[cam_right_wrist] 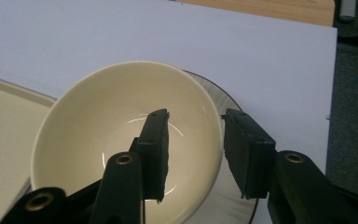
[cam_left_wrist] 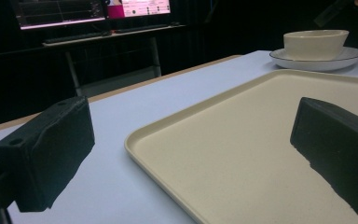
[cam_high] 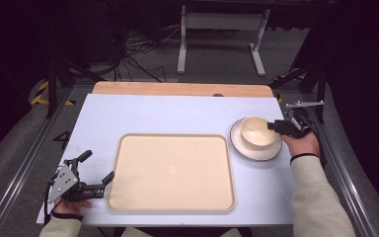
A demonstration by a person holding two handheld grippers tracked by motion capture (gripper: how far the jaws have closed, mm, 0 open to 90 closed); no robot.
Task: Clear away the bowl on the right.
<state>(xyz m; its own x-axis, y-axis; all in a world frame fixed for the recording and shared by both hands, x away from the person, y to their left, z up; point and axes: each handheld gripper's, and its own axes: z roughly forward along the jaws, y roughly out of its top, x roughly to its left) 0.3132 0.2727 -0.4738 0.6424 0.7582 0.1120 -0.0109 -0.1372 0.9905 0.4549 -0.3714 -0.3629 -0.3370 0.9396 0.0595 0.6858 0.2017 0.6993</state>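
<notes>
Cream ceramic bowl is what we find under the right gripper; it stands on a white round plate with a dark rim, at the right side of the pale blue table top, just beside the large beige rectangular tray. In the right gripper view we see one black jaw inside the bowl and the other outside, over the plate, so the near wall of the bowl sits between them. The jaws stand fairly narrow, yet we cannot make out whether the pads press on that wall, since the jaws themselves cover the rim there. The plate is largely hidden beneath the bowl, and the tray is cut off at the left edge of that view.

Over at the near left corner we see the left gripper with its jaws spread wide and nothing between them; one jaw hangs over the tray, the other over the bare table. Far behind it, the bowl and plate appear small
</notes>
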